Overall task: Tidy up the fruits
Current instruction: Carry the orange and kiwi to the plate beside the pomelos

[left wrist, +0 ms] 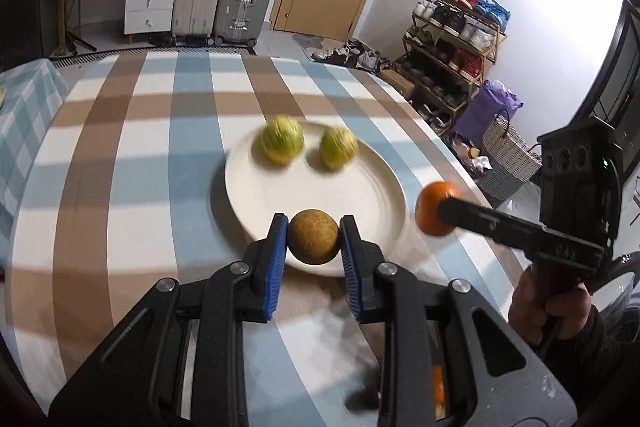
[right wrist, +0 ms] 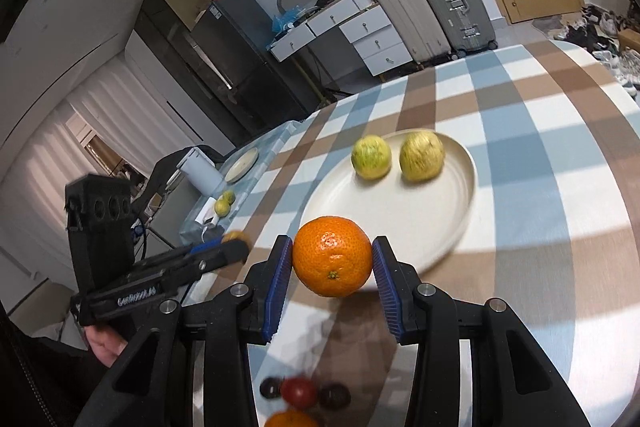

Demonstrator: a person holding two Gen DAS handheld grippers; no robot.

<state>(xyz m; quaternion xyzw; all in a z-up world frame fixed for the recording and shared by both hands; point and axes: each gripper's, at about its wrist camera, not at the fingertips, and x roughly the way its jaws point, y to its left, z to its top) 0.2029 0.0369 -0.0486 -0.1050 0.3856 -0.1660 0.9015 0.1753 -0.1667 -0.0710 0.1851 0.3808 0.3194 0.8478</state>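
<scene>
While brown fruit fills left gripper, right gripper clasps orange.

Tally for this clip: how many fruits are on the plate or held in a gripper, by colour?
Yellow-green: 2, one beside the other on the plate
Brown: 1, the brown fruit in the left gripper
Orange: 1, the orange in the right gripper
Total: 4
</scene>
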